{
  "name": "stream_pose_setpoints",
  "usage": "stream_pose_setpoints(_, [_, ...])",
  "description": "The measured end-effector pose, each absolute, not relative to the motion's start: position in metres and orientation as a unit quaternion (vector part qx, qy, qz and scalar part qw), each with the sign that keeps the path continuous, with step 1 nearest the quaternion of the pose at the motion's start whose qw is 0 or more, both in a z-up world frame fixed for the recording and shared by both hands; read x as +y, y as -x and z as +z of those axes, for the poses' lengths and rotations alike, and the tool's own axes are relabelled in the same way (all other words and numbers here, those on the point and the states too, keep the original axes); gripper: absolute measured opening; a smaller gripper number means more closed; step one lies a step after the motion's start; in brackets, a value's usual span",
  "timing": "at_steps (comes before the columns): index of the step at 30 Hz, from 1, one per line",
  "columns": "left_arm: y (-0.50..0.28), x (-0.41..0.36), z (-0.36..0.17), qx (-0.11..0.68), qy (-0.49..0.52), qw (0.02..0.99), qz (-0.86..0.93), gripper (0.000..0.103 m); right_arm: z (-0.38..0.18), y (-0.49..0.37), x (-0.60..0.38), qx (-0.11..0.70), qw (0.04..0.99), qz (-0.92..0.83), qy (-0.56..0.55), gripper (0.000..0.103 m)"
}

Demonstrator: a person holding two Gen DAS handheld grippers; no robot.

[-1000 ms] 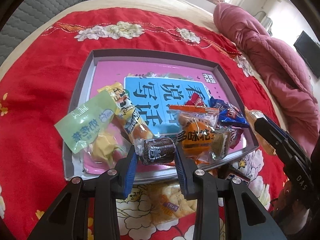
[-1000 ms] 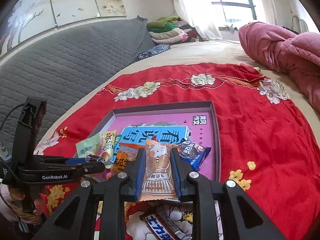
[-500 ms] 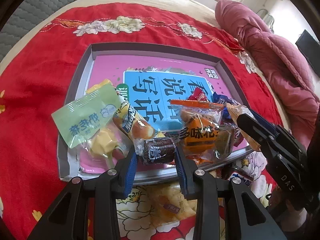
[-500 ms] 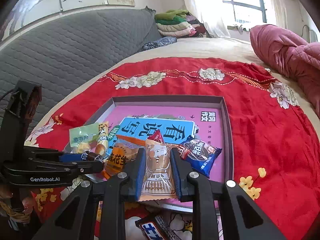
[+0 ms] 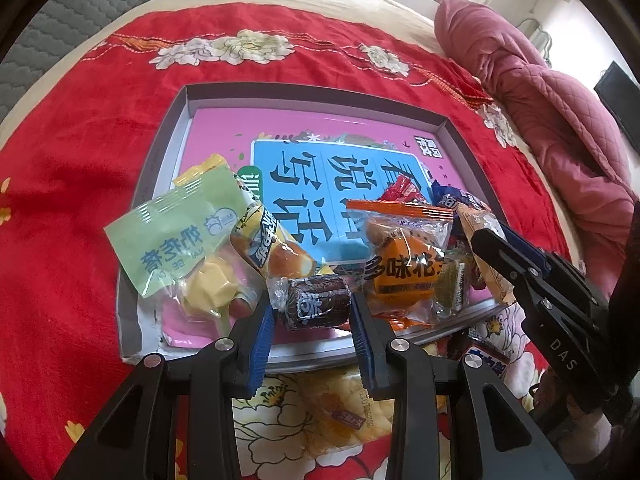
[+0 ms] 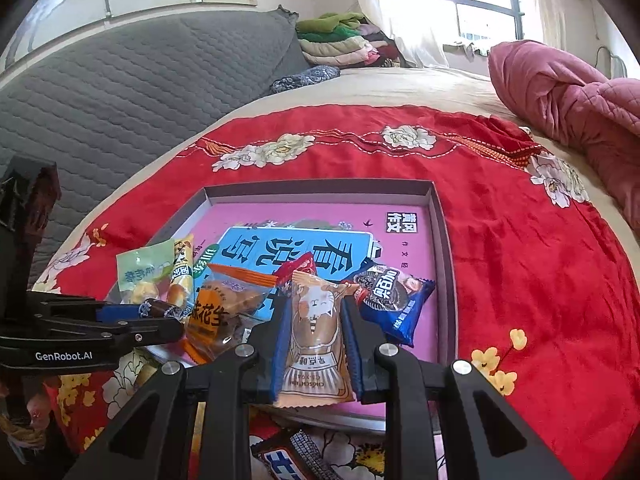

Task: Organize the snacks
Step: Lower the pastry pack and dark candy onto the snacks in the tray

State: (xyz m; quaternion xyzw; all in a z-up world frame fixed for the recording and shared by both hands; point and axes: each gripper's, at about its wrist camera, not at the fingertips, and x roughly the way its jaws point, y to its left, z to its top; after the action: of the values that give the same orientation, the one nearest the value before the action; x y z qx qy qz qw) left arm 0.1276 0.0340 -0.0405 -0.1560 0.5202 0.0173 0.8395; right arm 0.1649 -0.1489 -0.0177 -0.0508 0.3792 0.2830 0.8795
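A grey-rimmed tray (image 5: 168, 128) with a pink and blue printed floor lies on the red cloth; it also shows in the right wrist view (image 6: 440, 248). My left gripper (image 5: 312, 308) is shut on a small brown wrapped cake (image 5: 316, 306) over the tray's near edge. My right gripper (image 6: 314, 316) is shut on a tan cat-print packet (image 6: 314, 332) above the tray's near right part. In the tray lie a green packet (image 5: 176, 232), a yellow roll packet (image 5: 272, 244), an orange packet (image 5: 408, 256) and a blue cookie packet (image 6: 392, 300).
A yellow snack bag (image 5: 332, 412) and a dark bar packet (image 6: 296, 460) lie on the red floral cloth (image 6: 540, 280) in front of the tray. A pink quilt (image 5: 560, 112) is bunched at the right. A grey padded headboard (image 6: 120, 92) is at the left.
Both grippers moved forward over the tray's near edge with their snacks still held. The right gripper came closer to the left one.
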Motion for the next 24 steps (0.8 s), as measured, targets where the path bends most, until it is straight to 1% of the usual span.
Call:
stream_pose_setpoints(15, [-0.1261, 0.0355, -0.0395, 0.520, 0.160, 0.839, 0.019, 0.038, -0.0145, -0.1643, -0.1495, 0.375, 0.882, 0.283, 0.045, 0.026])
stream_pose_setpoints(20, [-0.1263, 0.0360, -0.0397, 0.521, 0.161, 0.838, 0.019, 0.038, -0.0133, -0.1640, -0.1505, 0.375, 0.881, 0.284, 0.041, 0.030])
stream_pose_setpoints(24, [-0.1259, 0.0359, -0.0393, 0.521, 0.161, 0.838, 0.020, 0.039, -0.0120, -0.1640, -0.1513, 0.376, 0.881, 0.285, 0.036, 0.030])
